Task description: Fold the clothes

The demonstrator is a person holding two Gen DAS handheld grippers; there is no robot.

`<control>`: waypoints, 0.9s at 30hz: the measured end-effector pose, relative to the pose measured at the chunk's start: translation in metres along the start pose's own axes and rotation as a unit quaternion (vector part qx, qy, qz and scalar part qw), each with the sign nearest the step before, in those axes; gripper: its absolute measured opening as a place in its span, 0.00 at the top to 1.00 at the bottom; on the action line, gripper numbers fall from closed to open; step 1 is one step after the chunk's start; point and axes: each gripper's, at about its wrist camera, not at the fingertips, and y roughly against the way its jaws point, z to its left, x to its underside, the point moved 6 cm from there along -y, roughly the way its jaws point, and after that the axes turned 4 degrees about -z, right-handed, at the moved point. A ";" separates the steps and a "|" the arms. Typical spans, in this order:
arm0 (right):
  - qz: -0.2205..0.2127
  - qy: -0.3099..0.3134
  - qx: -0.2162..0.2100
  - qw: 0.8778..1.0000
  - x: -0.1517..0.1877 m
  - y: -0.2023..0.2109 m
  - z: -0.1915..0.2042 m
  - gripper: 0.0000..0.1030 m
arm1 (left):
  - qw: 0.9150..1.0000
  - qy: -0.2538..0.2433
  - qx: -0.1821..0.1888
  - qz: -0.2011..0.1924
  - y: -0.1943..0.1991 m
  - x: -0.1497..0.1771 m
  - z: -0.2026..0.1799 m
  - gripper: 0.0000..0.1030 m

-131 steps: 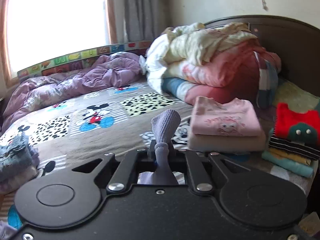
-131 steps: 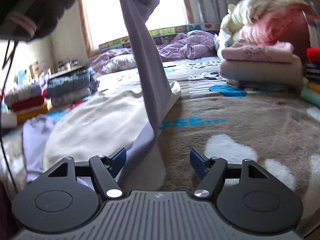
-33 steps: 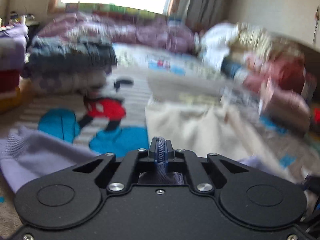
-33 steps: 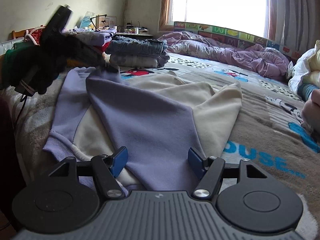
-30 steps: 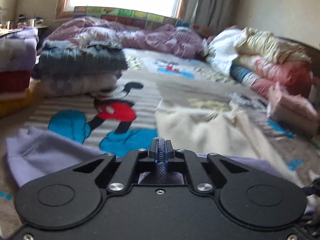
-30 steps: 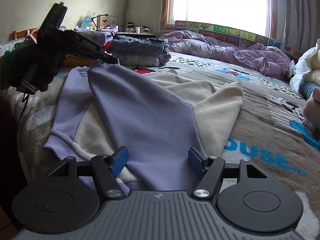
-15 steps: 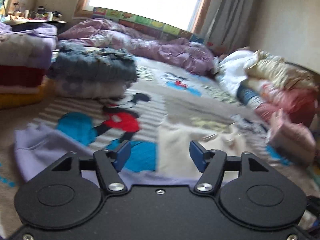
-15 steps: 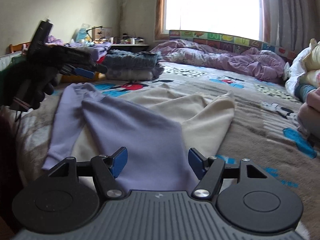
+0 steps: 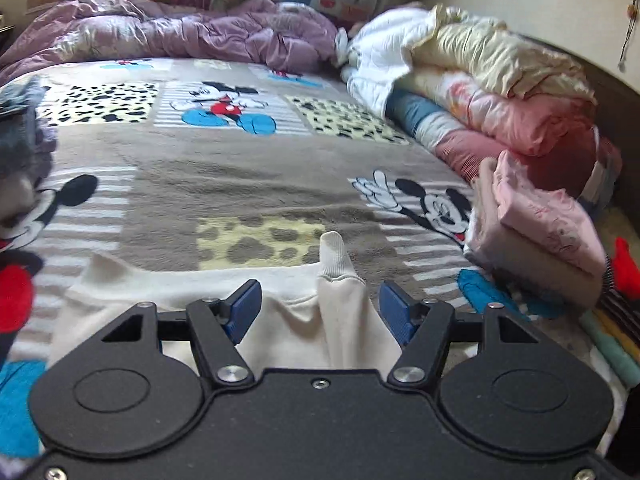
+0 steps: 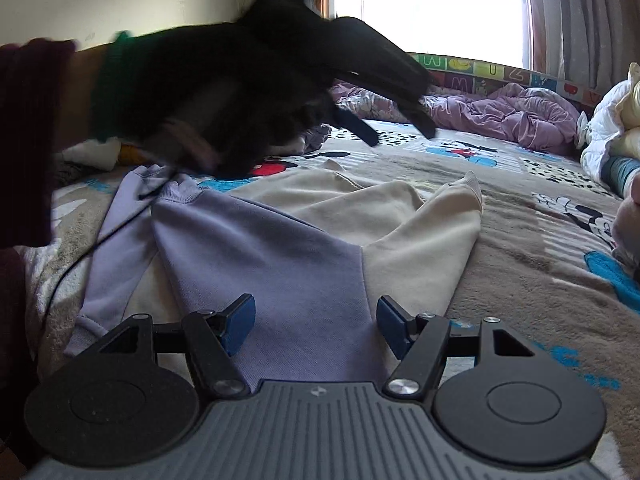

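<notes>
Folding is under way on the bed [image 9: 224, 184], where the sweatshirt [image 10: 304, 264] lies flat at the lower centre of the right wrist view, its lilac sleeve laid across a cream body. Our left tool [image 9: 320, 312] has its jaws wide and holds nothing; they have just been opening, and the cream cuff [image 9: 334, 252] stands between them at lower centre, untouched. Our right tool [image 10: 316, 322] is wide too, poised over lilac cloth without gripping it. We judge the main risk to be the left tool pinching only the cuff's ribbed tip, so the sleeve slips out or drags the body crooked and undoes the fold. A cable [image 10: 100, 236] trails over the lilac edge at left and could snag. Open blanket runs across the centre of the left wrist view, but the pink folded stack [image 9: 540, 232] crowds the right edge, and the rolled quilts [image 9: 480, 92] close the upper right.
</notes>
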 end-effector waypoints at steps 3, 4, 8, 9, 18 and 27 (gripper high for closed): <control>0.002 -0.010 -0.007 1.000 0.003 0.000 -0.003 0.35 | 1.000 -0.021 0.002 0.021 -0.025 -0.001 -0.011 0.38; 0.003 -0.011 -0.010 1.000 0.004 0.000 -0.004 0.35 | 0.999 -0.026 -0.001 0.026 -0.031 -0.001 -0.013 0.38; 0.003 -0.015 -0.015 1.000 0.006 0.000 -0.003 0.34 | 0.999 -0.030 -0.009 0.036 -0.052 -0.002 -0.014 0.41; 0.003 -0.016 -0.016 1.000 0.006 -0.001 -0.002 0.34 | 0.999 -0.032 -0.014 0.036 -0.055 -0.002 -0.013 0.44; 0.008 -0.021 -0.027 0.999 0.004 0.001 0.003 0.32 | 0.997 0.078 -0.019 0.002 -0.054 0.005 0.030 0.98; 0.010 -0.027 -0.032 0.999 0.004 0.002 0.004 0.32 | 0.994 0.098 0.039 -0.014 -0.043 -0.001 0.017 0.45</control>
